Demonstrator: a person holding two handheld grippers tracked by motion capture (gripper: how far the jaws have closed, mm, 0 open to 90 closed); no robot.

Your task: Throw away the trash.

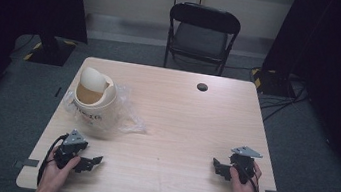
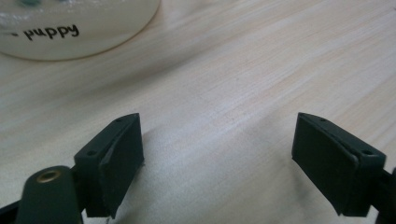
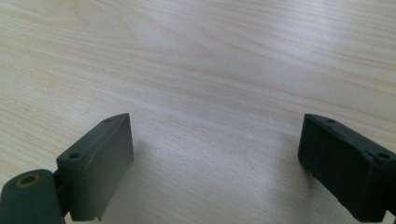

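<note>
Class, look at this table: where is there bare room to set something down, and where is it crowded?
Free: the wide stretch between the left hand-held gripper and right hand-held gripper, running back to the black hole. Crowded: the left rear, taken by the cream bin and its clear plastic.

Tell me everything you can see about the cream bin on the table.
The cream bin looks like plastic, round and squat, standing upright on the left side of the wooden table. Dark lettering runs across its side; the left gripper view shows the word "puppy". Its domed swing lid is tilted, exposing a brownish inside. A crumpled clear plastic bag lies under and around its base. Nothing grips it.
</note>
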